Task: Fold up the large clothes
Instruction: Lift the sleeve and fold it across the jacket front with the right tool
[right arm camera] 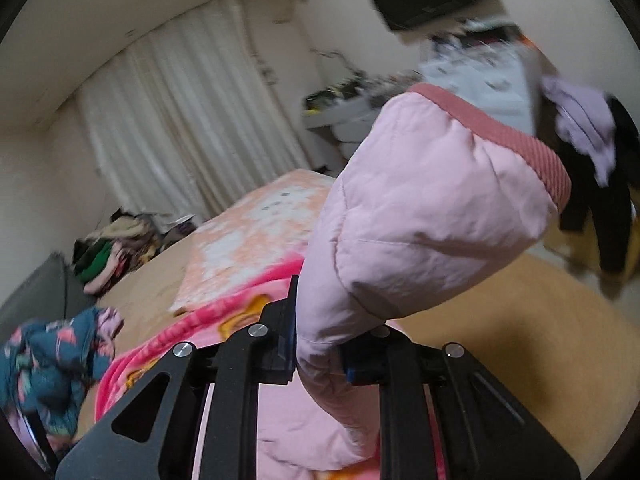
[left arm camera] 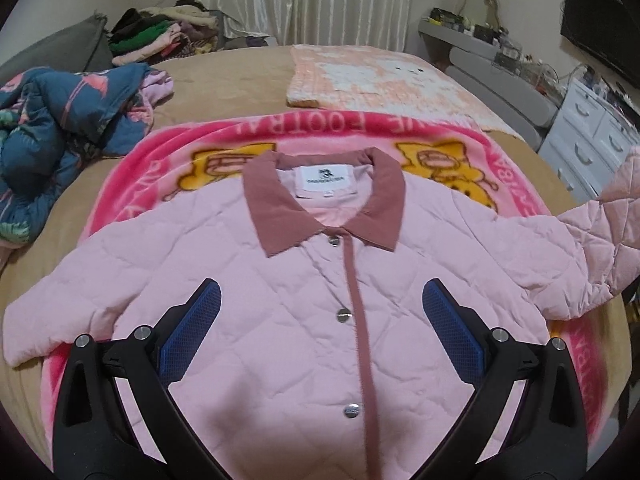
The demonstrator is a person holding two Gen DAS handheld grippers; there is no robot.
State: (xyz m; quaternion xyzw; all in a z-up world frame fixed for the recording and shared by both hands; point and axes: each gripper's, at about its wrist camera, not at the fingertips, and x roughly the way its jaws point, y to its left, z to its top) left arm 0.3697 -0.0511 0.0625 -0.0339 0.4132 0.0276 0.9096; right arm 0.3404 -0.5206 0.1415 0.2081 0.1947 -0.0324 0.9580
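Clearly the two views split the scene between them. From the left wrist, the jacket (left arm camera: pixel 280 280) lies front up and buttoned on a pink blanket (left arm camera: pixel 160 148) spread over the tan bed (left arm camera: pixel 224 84), collar (left arm camera: pixel 324 200) toward the far end. The left gripper (left arm camera: pixel 322 312) hangs above the chest with its blue pads (left arm camera: pixel 192 332) spread wide on either side of the placket, holding nothing. Going left to right in this view: a blue quilt (left arm camera: pixel 60 128) is bunched at the bed's left edge, a clothes pile (left arm camera: pixel 160 36) sits behind it by the curtain (left arm camera: pixel 304 0), a peach mat (left arm camera: pixel 380 76) lies beyond the blanket, and a white dresser (left arm camera: pixel 592 136) stands right of the bed. The jacket's left sleeve ends short of the bed's left edge; its other sleeve (left arm camera: pixel 600 232) rises off the bed at the far right and runs out of frame.

Only the right wrist view shows where that sleeve goes. The right gripper (right arm camera: pixel 320 344) is pinched tight on the sleeve (right arm camera: pixel 420 220) a little below its end, and the puffed end stands up past the fingers, its ribbed cuff (right arm camera: pixel 500 132) at top right. This view is blurred and tilted. It shows the quilt (right arm camera: pixel 52 360) at lower left, the pile (right arm camera: pixel 116 252) and curtain (right arm camera: pixel 180 120) behind, and bare tan bed (right arm camera: pixel 480 320) to the right of the gripper, open out to its edge. Dark and lilac garments (right arm camera: pixel 592 152) hang at the far right, beyond the bed.
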